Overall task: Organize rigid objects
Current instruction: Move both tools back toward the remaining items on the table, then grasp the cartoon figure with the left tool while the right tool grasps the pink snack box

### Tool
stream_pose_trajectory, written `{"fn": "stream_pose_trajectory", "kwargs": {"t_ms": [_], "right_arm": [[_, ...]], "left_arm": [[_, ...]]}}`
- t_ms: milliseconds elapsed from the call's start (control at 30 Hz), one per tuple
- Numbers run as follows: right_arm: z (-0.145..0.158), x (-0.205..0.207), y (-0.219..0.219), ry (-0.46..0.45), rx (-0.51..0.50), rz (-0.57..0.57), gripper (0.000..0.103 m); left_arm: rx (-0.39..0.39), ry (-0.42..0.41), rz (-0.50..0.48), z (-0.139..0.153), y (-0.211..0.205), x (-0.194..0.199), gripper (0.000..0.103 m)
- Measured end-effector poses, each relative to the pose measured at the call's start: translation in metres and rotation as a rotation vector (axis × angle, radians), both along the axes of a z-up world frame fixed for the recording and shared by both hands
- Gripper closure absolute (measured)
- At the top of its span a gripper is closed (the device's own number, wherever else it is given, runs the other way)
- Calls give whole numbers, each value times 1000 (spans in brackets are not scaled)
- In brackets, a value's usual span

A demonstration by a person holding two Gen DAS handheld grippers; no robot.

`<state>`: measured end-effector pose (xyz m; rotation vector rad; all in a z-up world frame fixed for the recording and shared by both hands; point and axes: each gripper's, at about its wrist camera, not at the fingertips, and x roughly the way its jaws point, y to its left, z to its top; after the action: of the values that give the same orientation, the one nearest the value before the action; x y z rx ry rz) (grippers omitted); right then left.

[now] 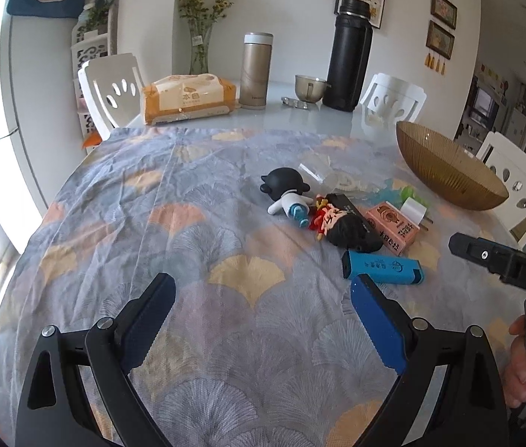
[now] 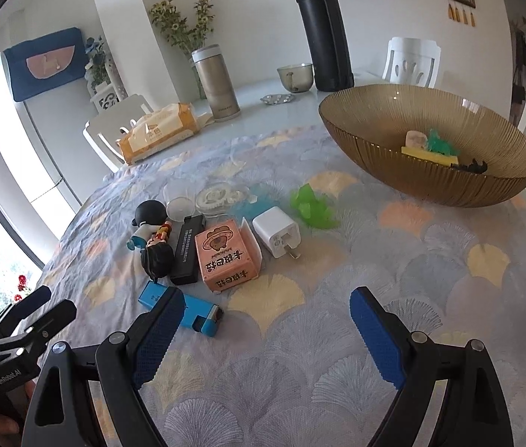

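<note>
Currently right gripper (image 2: 263,339) hanging released, gripping nothing, left finger (image 2: 158,327) overlapping blue lighter (image 2: 184,311) in view; contact unclear. Left gripper (image 1: 263,327) also gaping, empty, over bare cloth (image 1: 132,223).

Progress: bowl (image 2: 393,171) already holding few small items; most still waiting on cloth: pink box (image 2: 225,257), charger (image 2: 276,232), black bar (image 2: 187,251), two figurines (image 2: 151,238), green piece (image 2: 311,206), clear bits.

Room: open cloth lying between pile and bowl; cloth's far edge running just behind pile, thermoses and tissue pack standing well beyond.
</note>
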<state>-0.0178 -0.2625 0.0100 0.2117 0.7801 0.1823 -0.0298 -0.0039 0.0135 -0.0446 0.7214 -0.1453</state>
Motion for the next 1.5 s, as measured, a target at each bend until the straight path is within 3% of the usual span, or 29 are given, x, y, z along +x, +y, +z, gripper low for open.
{"fn": "stream_pose_trajectory", "kwargs": {"t_ms": [133, 267, 400, 467, 567, 667, 700, 833, 867, 1033, 1133, 1200, 1267, 1300, 1333, 1500], "right_arm": [[-2, 3, -7, 18, 46, -6, 13], [-5, 6, -9, 58, 62, 12, 13], [-5, 10, 9, 172, 9, 164, 13], [5, 12, 22, 186, -59, 252, 13], [20, 19, 30, 150, -128, 275, 13], [25, 31, 39, 131, -151, 305, 29], [22, 34, 41, 132, -155, 306, 35], [0, 46, 41, 180, -121, 295, 36], [-7, 51, 39, 194, -105, 287, 36], [-19, 69, 37, 198, -109, 255, 36], [-20, 77, 48, 187, -110, 260, 35], [-20, 78, 58, 158, -130, 267, 37], [-18, 80, 62, 140, -100, 283, 49], [-17, 78, 62, 132, -104, 284, 59], [-16, 75, 62, 124, -120, 282, 61], [-14, 63, 50, 125, -137, 263, 61]], "left_arm": [[28, 37, -10, -3, -5, 4, 8], [36, 163, -44, -9, -11, 18, 9], [-72, 241, -106, 2, -7, 36, 9], [-145, 245, -123, 9, -4, 49, 9], [-133, 210, -109, 16, -6, 70, 10], [-116, 217, -97, 12, -6, 96, 16], [-123, 227, -97, 8, -6, 103, 19], [-119, 276, -99, -10, -10, 126, 26], [-110, 278, -89, -15, -11, 130, 32], [-109, 255, -76, -20, -11, 138, 34], [-90, 237, -64, -21, -14, 141, 41], [-110, 242, -86, -22, -16, 143, 62], [-126, 234, -102, -23, -20, 142, 70], [-102, 216, -100, -21, -23, 139, 70], [-87, 207, -101, -21, -25, 137, 70], [-84, 206, -106, -13, -20, 121, 71]]}}
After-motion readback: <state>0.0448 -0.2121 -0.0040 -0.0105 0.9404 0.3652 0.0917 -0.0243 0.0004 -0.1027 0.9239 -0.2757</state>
